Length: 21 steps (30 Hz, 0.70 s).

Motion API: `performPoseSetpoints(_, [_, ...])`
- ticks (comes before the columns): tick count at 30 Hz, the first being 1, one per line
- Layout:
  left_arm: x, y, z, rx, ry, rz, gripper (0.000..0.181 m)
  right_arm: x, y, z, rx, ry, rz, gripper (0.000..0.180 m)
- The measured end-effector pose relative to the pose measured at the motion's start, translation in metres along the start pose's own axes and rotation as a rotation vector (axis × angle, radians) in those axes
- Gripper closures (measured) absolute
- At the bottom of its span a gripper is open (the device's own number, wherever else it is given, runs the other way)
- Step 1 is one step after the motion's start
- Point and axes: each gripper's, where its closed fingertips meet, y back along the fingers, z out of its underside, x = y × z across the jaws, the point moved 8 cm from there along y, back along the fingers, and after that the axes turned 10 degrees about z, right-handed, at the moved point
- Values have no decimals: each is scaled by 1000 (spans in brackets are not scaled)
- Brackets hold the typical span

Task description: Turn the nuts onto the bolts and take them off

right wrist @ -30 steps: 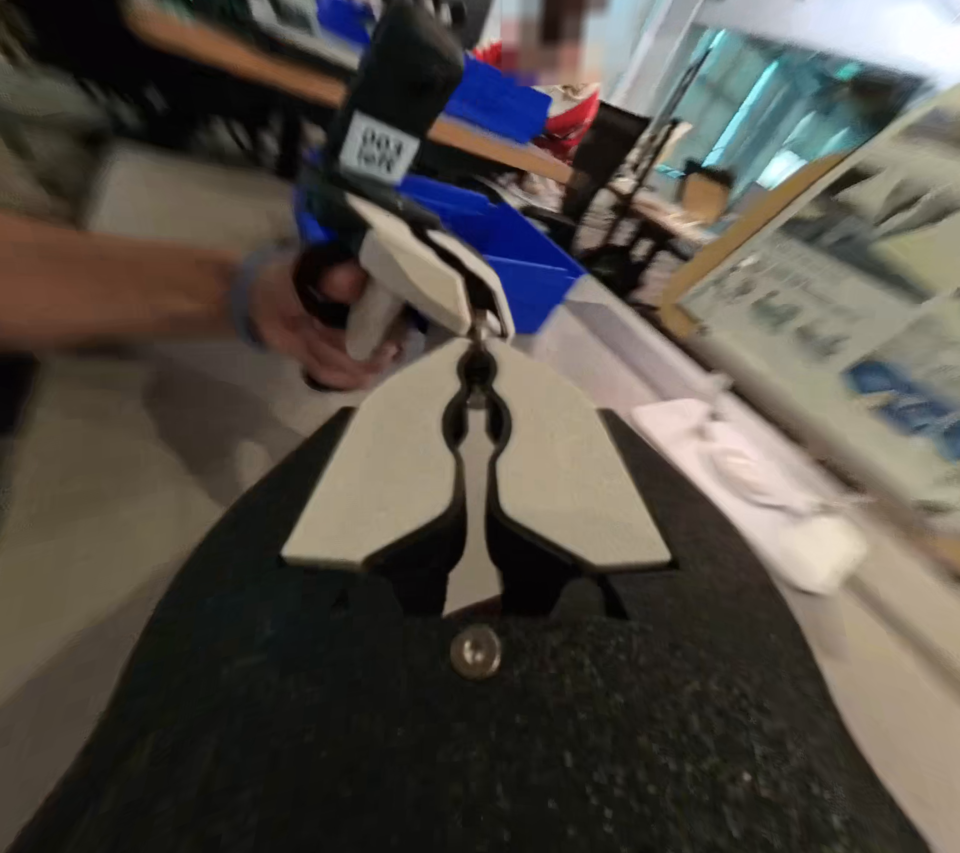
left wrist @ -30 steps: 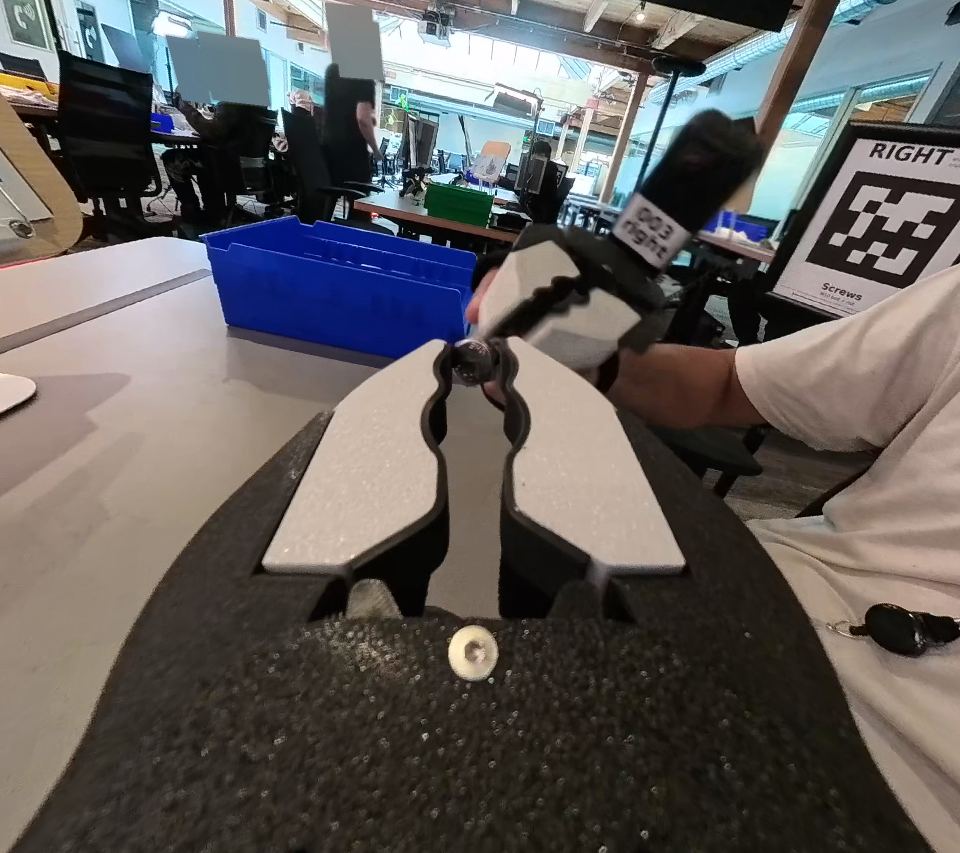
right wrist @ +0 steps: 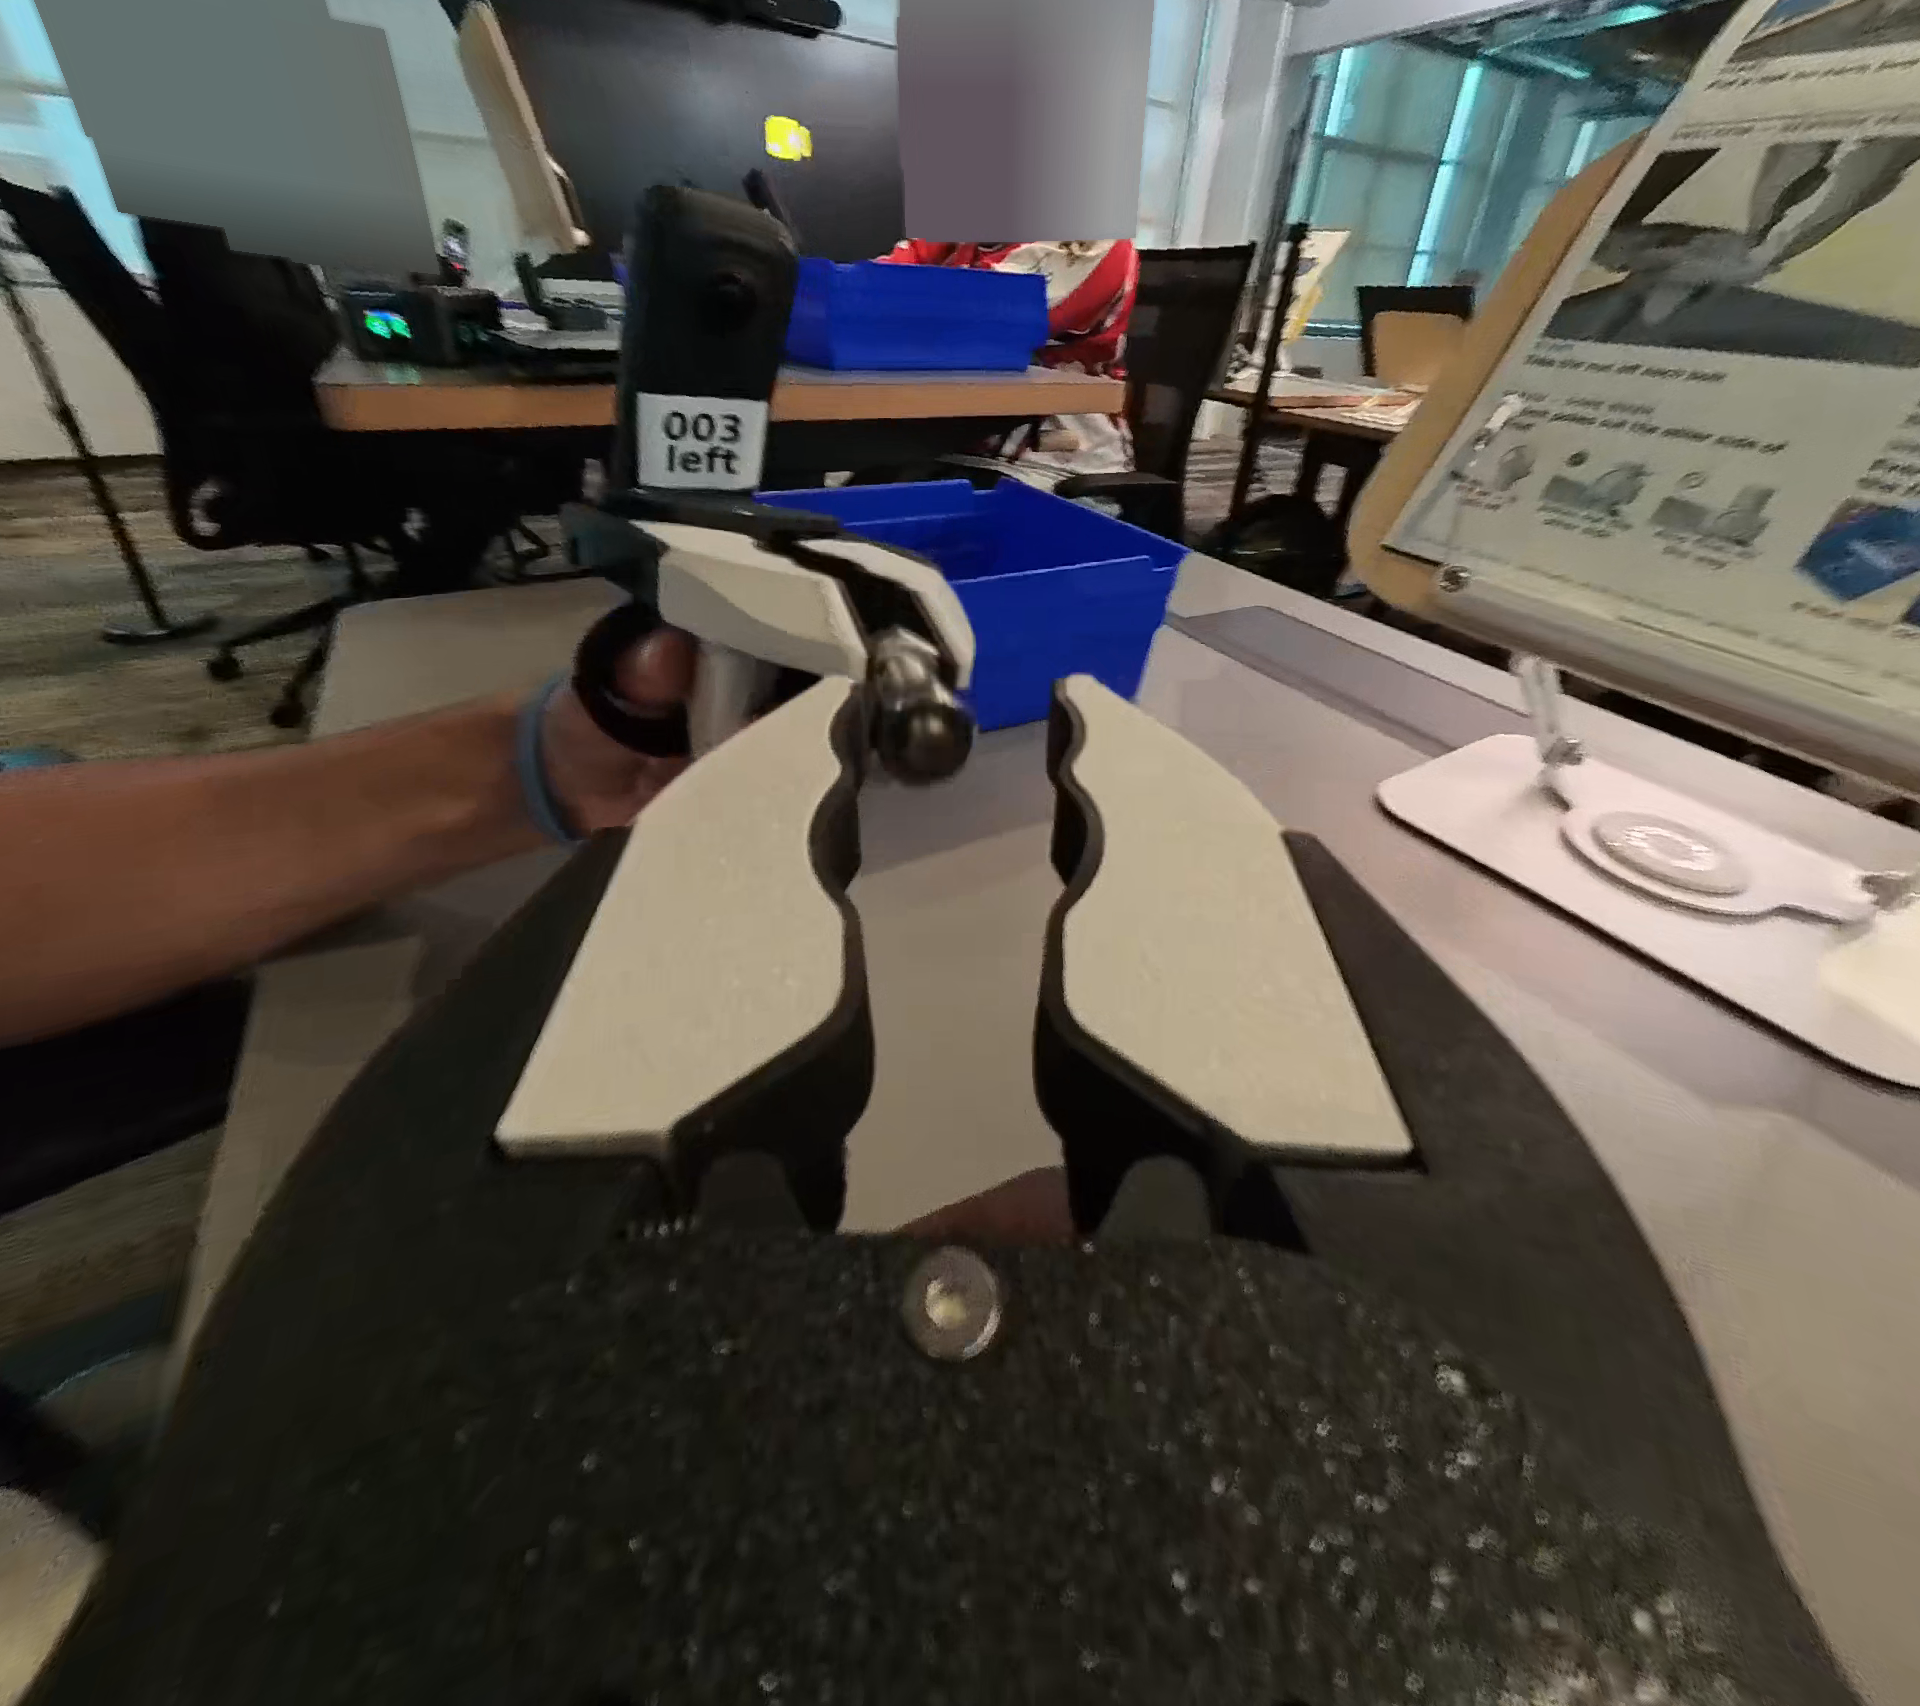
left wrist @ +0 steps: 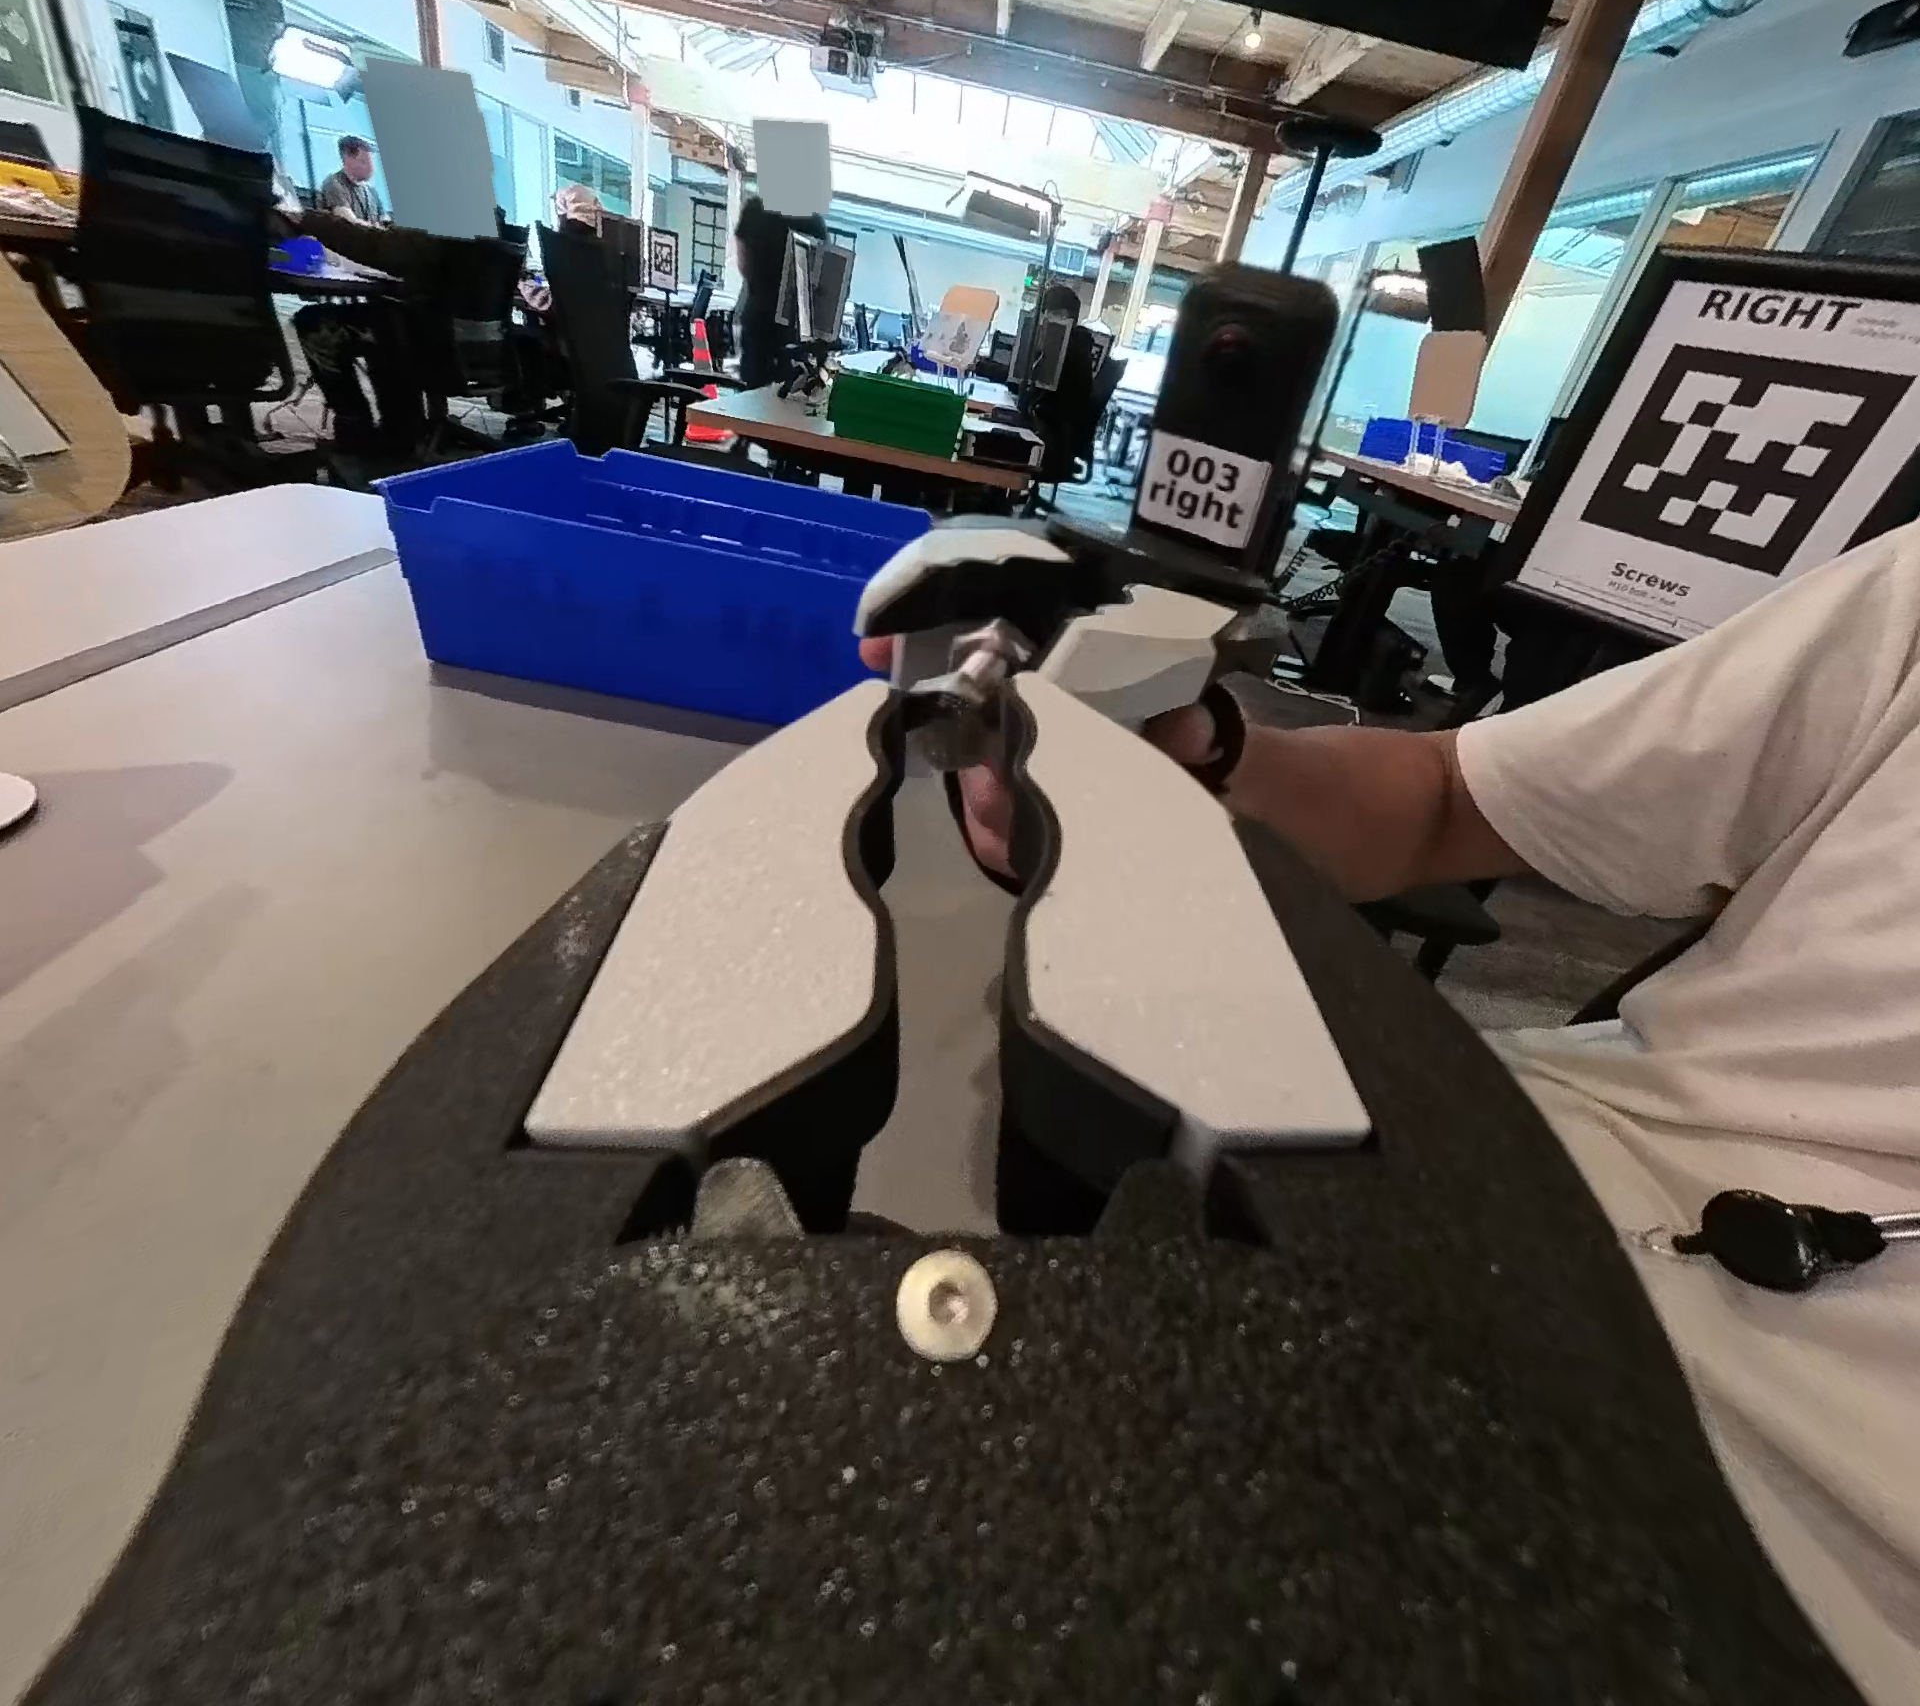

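1. Your right gripper was pinched on the nut a second ago; now its jaws stand wide, holding nothing.
2. Your left gripper is narrow, clamped on the bolt, held in the air over the table, near the blue bin.
3. Nut sits on the bolt end; likely a regrip between turns; close again and keep turning.

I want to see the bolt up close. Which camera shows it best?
The right wrist view: the bolt sticks out of the left hand-held gripper, big and unhidden, though slightly blurred. The left wrist view shows only a shiny bit of it, squeezed between hand-held gripper fingers.
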Motion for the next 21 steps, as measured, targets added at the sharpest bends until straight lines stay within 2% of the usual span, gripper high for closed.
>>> performPoseSetpoints(2, [0, -1, 2, -16, -8, -9, 164, 0, 1, -2, 2, -50, -60, 148])
performPoseSetpoints(7, [-1, 0, 1, -6, -4, -13, 164, 10, 7, -7, 4, -59, -66, 147])
performPoseSetpoints(9, [-1, 2, 0, 5, -1, -12, 164, 6, 10, -5, -16, -4, -96, 144])
performPoseSetpoints(12, [-1, 1, 0, 8, 6, 2, 164, -2, 11, -2, -23, 121, -57, 145])
performPoseSetpoints(16, [1, -1, 1, -4, 5, 14, 164, 7, 7, -4, -21, 13, -60, 144])
performPoseSetpoints(17, [2, 0, 1, -6, 9, 24, 164, 10, 7, -5, -14, -16, -55, 149])
performPoseSetpoints(21, [2, -1, 1, -7, 3, 25, 164, 18, 8, -6, 1, -40, -46, 152])
